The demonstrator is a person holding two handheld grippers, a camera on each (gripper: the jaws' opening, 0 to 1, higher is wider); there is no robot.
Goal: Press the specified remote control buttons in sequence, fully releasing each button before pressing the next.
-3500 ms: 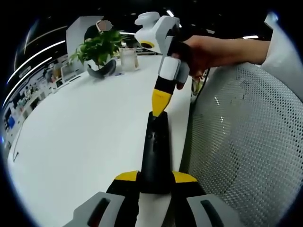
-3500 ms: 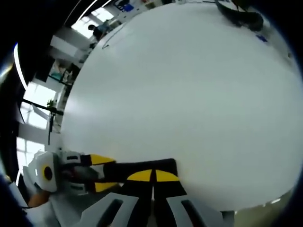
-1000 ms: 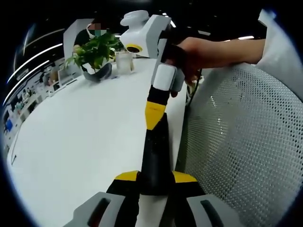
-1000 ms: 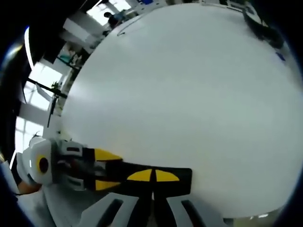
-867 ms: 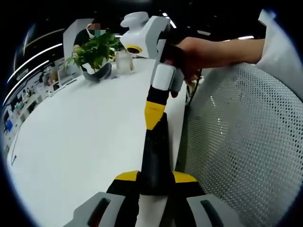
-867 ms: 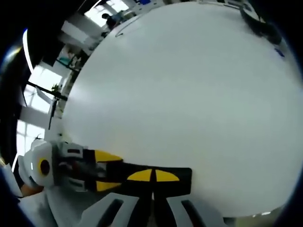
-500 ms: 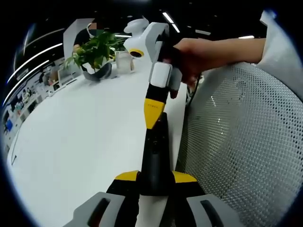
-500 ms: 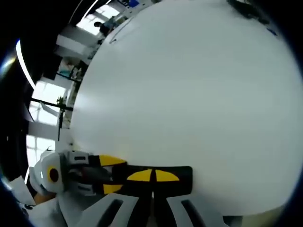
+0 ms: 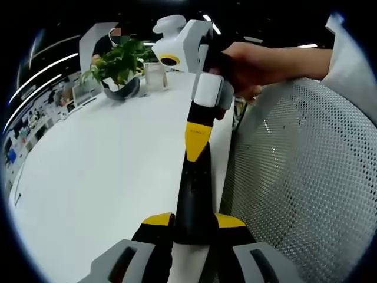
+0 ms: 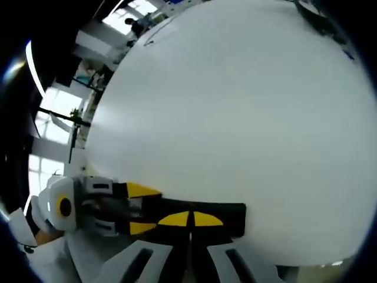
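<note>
My left gripper [image 9: 191, 221] is clamped on the near end of the slim black remote [image 9: 193, 188] above the table [image 9: 94, 171], a light, rigid, probably slick bar, while my right gripper [image 9: 196, 152], jaws together, presses its tip down.

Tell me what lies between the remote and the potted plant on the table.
In the left gripper view, bare white tabletop lies between the remote and the potted plant. A clear cup stands beside the plant, off that stretch.
</note>
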